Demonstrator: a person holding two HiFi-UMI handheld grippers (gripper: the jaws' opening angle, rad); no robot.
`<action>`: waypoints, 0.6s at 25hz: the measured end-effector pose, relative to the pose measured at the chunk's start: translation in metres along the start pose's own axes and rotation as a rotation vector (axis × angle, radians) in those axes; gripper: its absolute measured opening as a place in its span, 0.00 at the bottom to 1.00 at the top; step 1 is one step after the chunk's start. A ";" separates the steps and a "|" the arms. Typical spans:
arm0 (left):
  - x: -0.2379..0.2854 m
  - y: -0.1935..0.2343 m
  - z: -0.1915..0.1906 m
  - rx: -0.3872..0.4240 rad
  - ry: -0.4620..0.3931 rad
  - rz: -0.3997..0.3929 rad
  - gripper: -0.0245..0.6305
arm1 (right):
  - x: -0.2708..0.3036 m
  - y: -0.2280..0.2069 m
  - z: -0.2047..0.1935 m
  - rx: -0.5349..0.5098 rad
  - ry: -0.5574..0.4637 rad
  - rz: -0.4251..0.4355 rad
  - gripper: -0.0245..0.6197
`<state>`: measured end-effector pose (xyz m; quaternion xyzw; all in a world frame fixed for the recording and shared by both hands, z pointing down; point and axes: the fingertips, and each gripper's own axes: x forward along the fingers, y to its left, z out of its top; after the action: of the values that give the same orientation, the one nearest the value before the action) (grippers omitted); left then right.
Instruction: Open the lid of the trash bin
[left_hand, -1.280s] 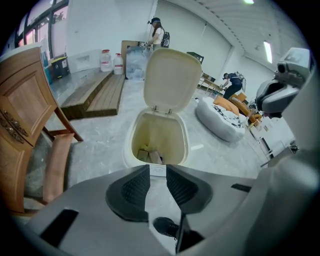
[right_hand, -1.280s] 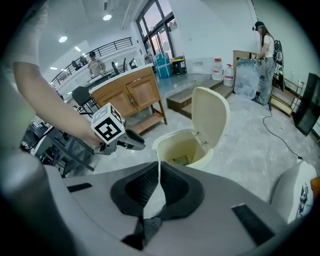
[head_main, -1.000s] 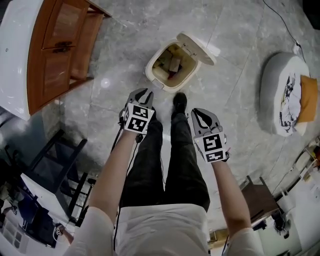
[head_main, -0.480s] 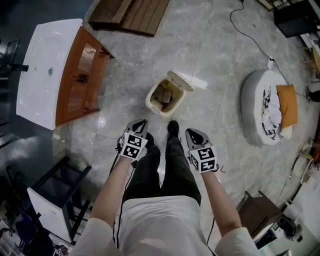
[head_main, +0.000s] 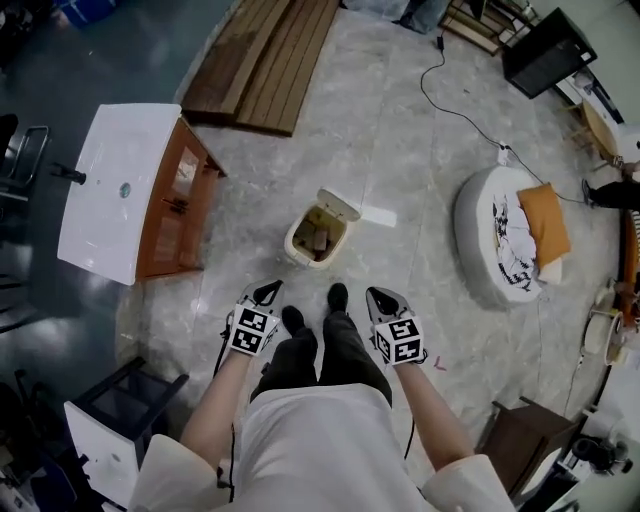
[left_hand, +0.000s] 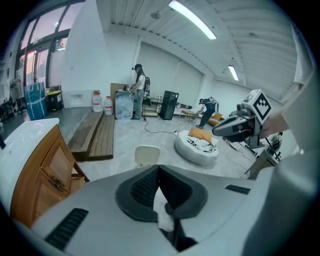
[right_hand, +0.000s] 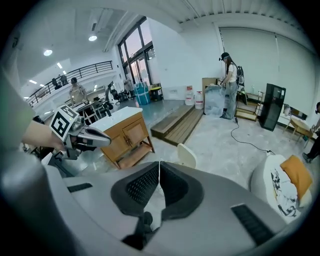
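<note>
Lid (head_main: 338, 206) of the trash bin (head_main: 318, 237) stands raised, tipped back on the far rim, and the bin's inside shows some brownish rubbish. The bin sits on the marble floor (head_main: 400, 150) just ahead of my shoes (head_main: 338, 296), between the wooden cabinet (head_main: 175, 205) with the white sink top at my left and the round white cushion (head_main: 490, 250) at my right. My left hand-held gripper (head_main: 266, 291) hangs beside my left leg, jaws pressed together with nothing between them. My right hand-held gripper (head_main: 382, 297) hangs beside my right leg, jaws likewise together and empty. Both are near the bin but touch neither it nor the lid. Wooden planks (head_main: 262, 60) lie on the floor beyond the cabinet.
</note>
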<state>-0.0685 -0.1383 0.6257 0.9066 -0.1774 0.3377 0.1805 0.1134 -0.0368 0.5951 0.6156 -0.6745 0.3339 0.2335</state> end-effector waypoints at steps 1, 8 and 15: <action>-0.008 -0.002 0.006 -0.004 -0.009 0.000 0.07 | -0.007 0.000 0.003 -0.011 -0.005 -0.003 0.09; -0.053 -0.001 0.055 -0.021 -0.105 0.040 0.07 | -0.048 -0.010 0.038 -0.076 -0.059 -0.020 0.09; -0.092 -0.027 0.088 -0.037 -0.206 0.097 0.07 | -0.090 -0.012 0.059 -0.129 -0.117 -0.004 0.09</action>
<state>-0.0736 -0.1358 0.4960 0.9233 -0.2451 0.2477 0.1615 0.1426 -0.0196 0.4926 0.6192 -0.7058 0.2528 0.2335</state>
